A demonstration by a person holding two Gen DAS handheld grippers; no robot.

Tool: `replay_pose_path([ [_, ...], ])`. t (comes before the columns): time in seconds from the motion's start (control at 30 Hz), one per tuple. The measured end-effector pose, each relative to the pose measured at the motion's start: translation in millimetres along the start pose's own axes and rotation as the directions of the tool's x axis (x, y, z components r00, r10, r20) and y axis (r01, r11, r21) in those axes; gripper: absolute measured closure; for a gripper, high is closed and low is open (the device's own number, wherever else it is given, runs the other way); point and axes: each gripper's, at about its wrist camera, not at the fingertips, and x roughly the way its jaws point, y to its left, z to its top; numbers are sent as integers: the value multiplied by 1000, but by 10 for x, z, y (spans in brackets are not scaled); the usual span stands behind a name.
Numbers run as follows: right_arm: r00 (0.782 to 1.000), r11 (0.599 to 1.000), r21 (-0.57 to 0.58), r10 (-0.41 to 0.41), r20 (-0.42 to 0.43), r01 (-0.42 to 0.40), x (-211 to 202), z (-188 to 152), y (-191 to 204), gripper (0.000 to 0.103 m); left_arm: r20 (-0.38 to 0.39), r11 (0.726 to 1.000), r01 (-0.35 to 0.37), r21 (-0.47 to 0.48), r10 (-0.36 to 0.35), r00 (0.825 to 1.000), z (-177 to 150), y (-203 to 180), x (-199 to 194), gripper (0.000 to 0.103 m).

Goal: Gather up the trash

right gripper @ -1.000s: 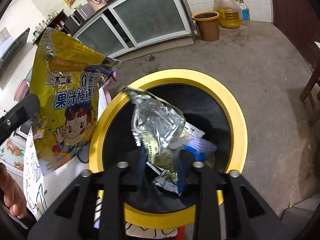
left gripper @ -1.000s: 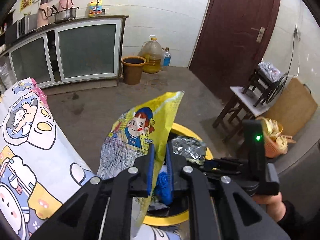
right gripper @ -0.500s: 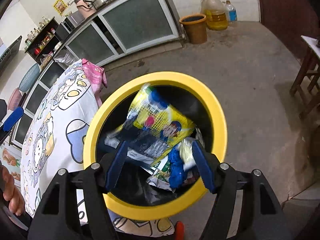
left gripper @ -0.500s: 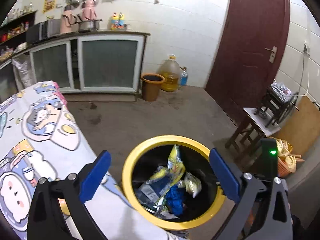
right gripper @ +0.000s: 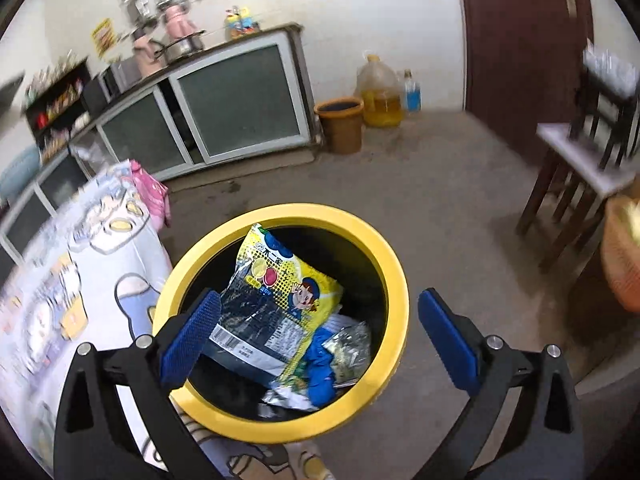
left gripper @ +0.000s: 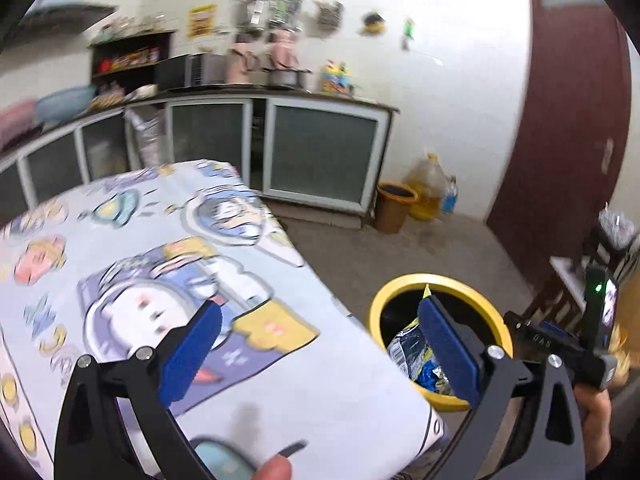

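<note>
A yellow-rimmed black trash bin stands on the floor beside the table. Inside lie a yellow snack bag with a cartoon child, a silver foil wrapper and blue trash. My right gripper is open and empty, above the bin's mouth. My left gripper is open and empty over the table corner; the bin shows to its right with the bags inside. The other gripper appears at the right edge of the left wrist view.
The table has a cartoon-print cloth. Glass-door cabinets line the far wall. An orange bucket and oil jug stand by the brown door. A wooden stool and an orange basket are at right.
Both grippers opened and dropped the yellow bag and foil wrapper into the bin. Since then both have lifted away, and the left has swung left over the table.
</note>
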Motion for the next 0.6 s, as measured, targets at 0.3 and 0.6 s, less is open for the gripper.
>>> replay_pose_path([
  [0.3,940,984,-164,-14,341,75,-982,-296,667,8,111,903,-381,-197,407,907,-547,943,-946,8],
  [0.6,876,957,-265,227,427,-119,-1817,-633,1145,8,78,816,-548,-184,568,819,-962,1362,-1702,8],
])
